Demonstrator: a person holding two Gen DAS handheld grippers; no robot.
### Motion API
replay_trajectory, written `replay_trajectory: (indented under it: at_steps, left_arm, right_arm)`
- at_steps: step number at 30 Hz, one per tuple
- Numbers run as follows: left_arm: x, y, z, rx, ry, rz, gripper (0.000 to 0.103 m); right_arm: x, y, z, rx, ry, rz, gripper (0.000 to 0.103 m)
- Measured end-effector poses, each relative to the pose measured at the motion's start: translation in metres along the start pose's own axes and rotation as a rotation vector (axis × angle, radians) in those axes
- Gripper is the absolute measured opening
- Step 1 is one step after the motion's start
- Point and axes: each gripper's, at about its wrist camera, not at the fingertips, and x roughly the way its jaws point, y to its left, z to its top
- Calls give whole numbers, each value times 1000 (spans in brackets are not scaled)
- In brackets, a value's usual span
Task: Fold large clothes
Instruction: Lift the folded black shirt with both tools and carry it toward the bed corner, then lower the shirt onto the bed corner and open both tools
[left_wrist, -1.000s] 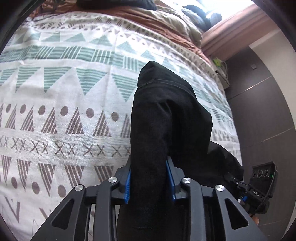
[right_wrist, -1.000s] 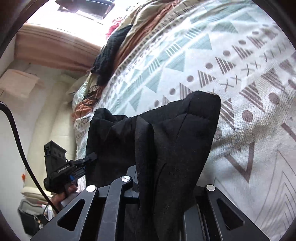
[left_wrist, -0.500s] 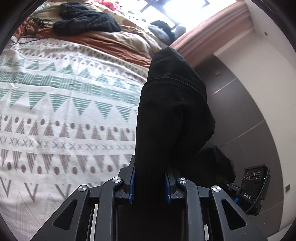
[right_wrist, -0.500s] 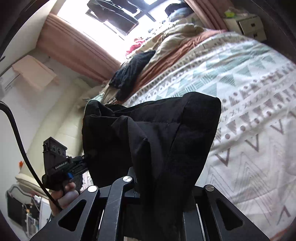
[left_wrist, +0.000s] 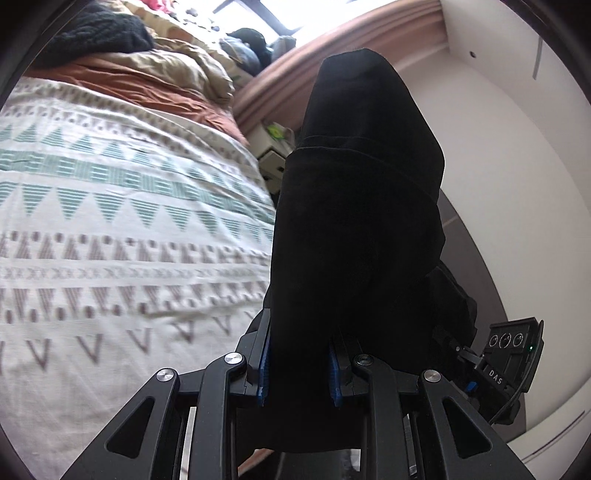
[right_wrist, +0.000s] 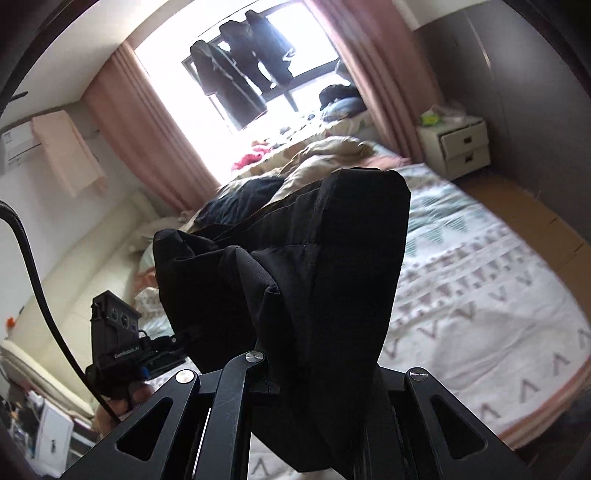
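Note:
A large black garment (left_wrist: 354, 221) is held up in the air above the bed by both grippers. My left gripper (left_wrist: 299, 365) is shut on one part of it, the cloth bunched between its blue pads and draped over them. My right gripper (right_wrist: 314, 373) is shut on another part of the black garment (right_wrist: 314, 266); its fingertips are hidden under the cloth. The other gripper shows at the edge of each view: the right one in the left wrist view (left_wrist: 509, 354), the left one in the right wrist view (right_wrist: 118, 343).
The bed has a white cover with triangle patterns (left_wrist: 110, 236), also seen in the right wrist view (right_wrist: 480, 295). A brown and beige duvet (left_wrist: 147, 74) and a dark knit (left_wrist: 96, 33) lie at its far end. A white nightstand (right_wrist: 458, 144) stands by the curtains.
Both grippers have risen and tilted upward with the garment, lifting it well off the bed. The views now show the window, curtains and wall instead of mostly bed cover.

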Motion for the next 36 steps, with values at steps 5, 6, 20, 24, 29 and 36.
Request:
replay_trajectory:
  at_steps: [5,6,20,24,29,36]
  left_arm:
    - [42,-45,-9,31,56,-55,25]
    - [49,-53,-11,37,65,-63,25]
    - [161,-102,-32,9,234,-136,25]
    - [198,-92,-36,-22,287,-133,25]
    - [242,-63,-32,-85,341,-114,25]
    - [295,-25,-12,-101,357,-38,25]
  right_arm:
    - [-43,-23,18,-9,-37,-86,11]
    - [-50,-28,22,-10,-41,-103,11]
    - [-96,-94,56,-32,-16,-311,11]
    - [-79,-116,71,-36,24,-364,11]
    - [-41,-149,83,-41,72,-435,11]
    - [16,-188,97,-82,128,-493,10]
